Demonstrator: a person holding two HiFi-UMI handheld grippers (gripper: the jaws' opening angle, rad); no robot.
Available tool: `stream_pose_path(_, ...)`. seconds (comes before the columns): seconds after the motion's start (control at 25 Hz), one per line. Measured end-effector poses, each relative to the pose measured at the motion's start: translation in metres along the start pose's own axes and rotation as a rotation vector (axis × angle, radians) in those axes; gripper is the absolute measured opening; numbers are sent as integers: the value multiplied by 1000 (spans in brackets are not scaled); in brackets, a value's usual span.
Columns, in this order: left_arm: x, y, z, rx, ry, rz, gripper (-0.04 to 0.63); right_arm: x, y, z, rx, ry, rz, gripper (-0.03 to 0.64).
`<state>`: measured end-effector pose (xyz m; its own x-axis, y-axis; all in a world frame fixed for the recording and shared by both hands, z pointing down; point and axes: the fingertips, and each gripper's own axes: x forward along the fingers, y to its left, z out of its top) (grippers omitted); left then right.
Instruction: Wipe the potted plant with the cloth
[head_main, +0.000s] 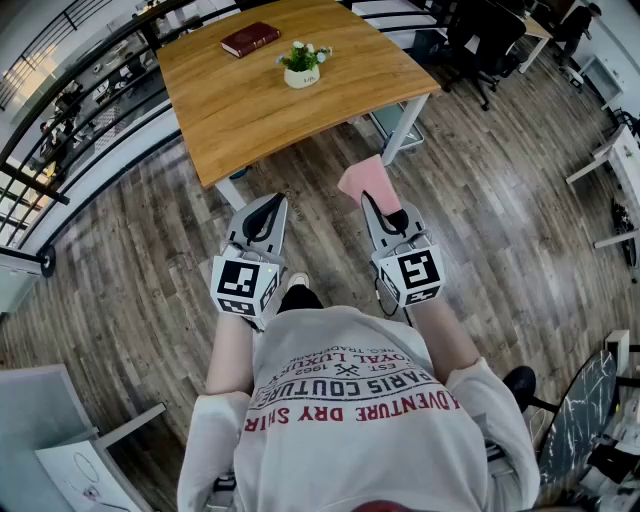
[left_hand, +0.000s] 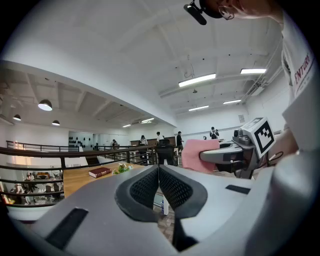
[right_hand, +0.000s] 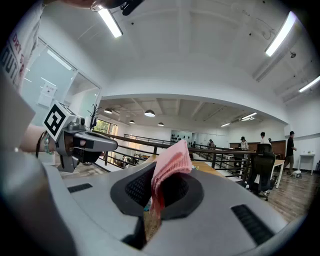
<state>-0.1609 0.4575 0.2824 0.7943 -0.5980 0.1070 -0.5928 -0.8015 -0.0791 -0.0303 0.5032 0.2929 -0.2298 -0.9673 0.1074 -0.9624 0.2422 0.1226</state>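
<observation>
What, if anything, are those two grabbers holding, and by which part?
The right gripper pinches the pink cloth near one edge, the rest sticking out. The left gripper is shut, empty.

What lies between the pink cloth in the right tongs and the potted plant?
Nothing stands there: in the head view, only wooden floor and bare table top separate the cloth from the potted plant.

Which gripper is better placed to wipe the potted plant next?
Right. The right gripper holds the pink cloth; the left gripper is shut and empty. Both stand short of the potted plant.
</observation>
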Motion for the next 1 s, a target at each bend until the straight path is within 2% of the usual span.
stream_pose_path(0.24, 9, -1, 2, -45, -21, 9, 17, -1, -10, 0, -4, 6, -5, 35)
stream_pose_path(0.4, 16, -1, 3, -48, -23, 13, 17, -2, -17, 1, -3, 1, -10, 35)
stream_pose_path(0.64, 30, -3, 2, -43, -10, 9, 17, -1, -38, -10, 62, 16, -36, 35)
stream_pose_path(0.8, 44, 9, -6, -34, 19, 4, 17, 15, -44, -21, 80, 43, -34, 35)
stream_pose_path(1.0, 79, 37, -17, -61, 30, 6, 17, 56, -60, -34, 79, 86, -22, 35)
